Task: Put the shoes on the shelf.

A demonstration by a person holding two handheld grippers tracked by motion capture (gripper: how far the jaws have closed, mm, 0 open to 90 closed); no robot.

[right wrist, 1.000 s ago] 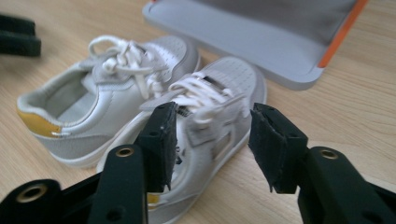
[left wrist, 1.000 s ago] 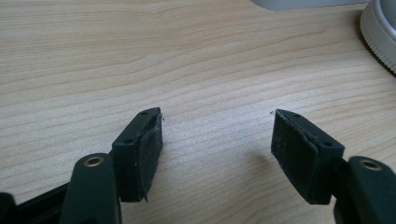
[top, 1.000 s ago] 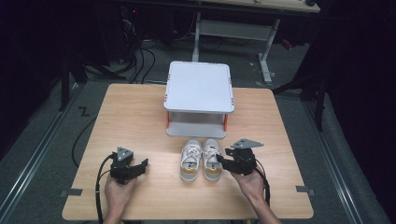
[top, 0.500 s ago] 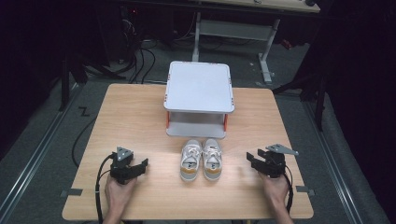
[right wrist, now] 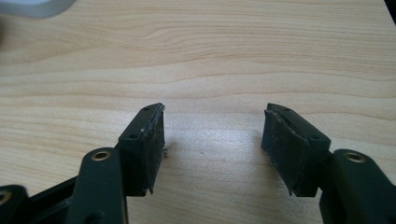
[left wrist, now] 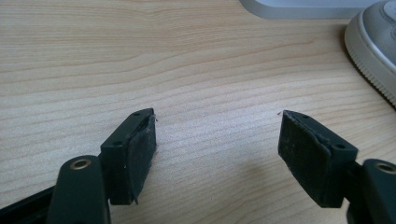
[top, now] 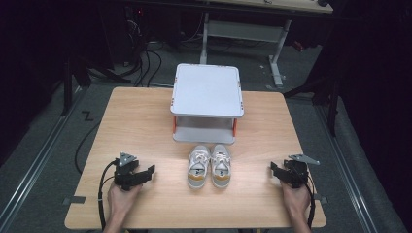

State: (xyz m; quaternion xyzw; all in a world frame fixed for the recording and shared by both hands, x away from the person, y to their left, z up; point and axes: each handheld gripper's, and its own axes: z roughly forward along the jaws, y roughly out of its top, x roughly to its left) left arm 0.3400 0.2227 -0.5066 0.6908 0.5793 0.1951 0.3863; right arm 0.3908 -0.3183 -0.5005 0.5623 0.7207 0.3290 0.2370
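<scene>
Bright lit table (top: 145, 126), dark surroundings, soft shadows, sharp close-ups

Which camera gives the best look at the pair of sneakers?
The high view: both sneakers sit whole, side by side, before the white shelf. The left gripper view catches just one shoe's sole edge at its right border; the right gripper view shows bare table.

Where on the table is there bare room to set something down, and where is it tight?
Bare wood lies on the table left of the white shelf stand, and right of it toward the edge. Between the left gripper and the pair of shoes is free, likewise between shoes and right gripper. Tight: the shoes sit right against the stand's front.
</scene>
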